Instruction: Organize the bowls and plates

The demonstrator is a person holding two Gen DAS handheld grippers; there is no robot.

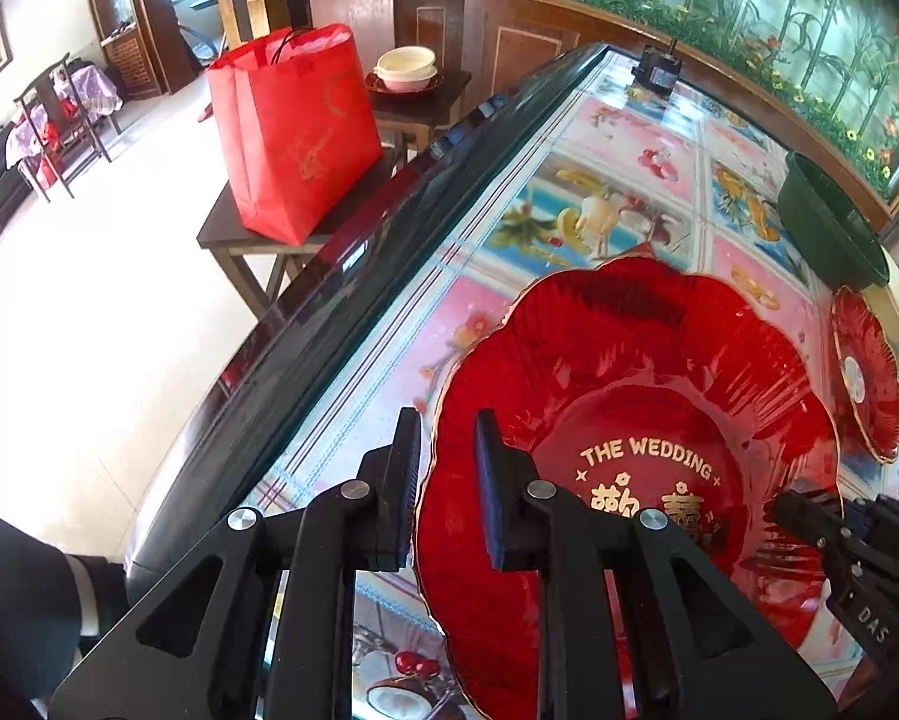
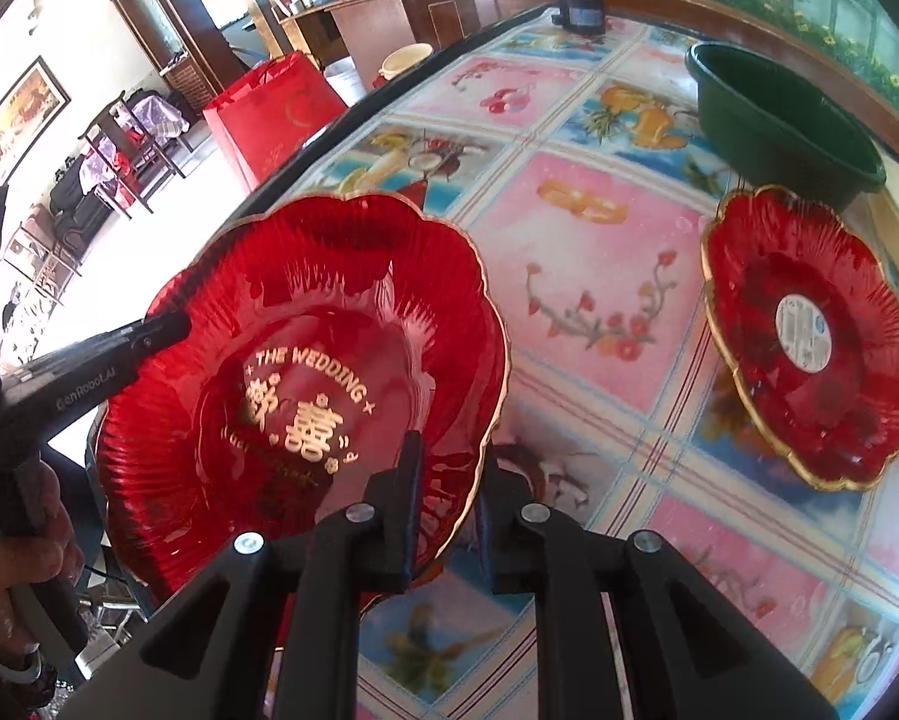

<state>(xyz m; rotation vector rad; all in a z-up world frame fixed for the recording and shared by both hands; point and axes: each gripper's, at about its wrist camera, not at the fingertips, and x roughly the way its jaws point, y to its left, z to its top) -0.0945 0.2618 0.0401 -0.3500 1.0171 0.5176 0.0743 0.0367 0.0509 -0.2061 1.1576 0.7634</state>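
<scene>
A large red scalloped plate (image 1: 629, 372) with a gold rim and gold "THE WEDDING" lettering hangs tilted over the table's left edge. My left gripper (image 1: 446, 420) is shut on its left rim, which runs between the two fingers. In the right wrist view my right gripper (image 2: 449, 456) clamps the plate (image 2: 305, 324) at its near right rim, while the left gripper (image 2: 170, 324) shows at the far side. The right gripper (image 1: 791, 510) also shows at the plate's right. A smaller red plate (image 2: 809, 336) with a round label lies on the table to the right.
The glass-topped table (image 2: 599, 252) carries a fruit-patterned cloth. A dark green basin (image 2: 785, 120) stands behind the small plate. A small black device (image 2: 578, 12) sits at the far end. Beside the table, a red bag (image 1: 293, 126) and cream bowls (image 1: 404, 69) rest on dark stools.
</scene>
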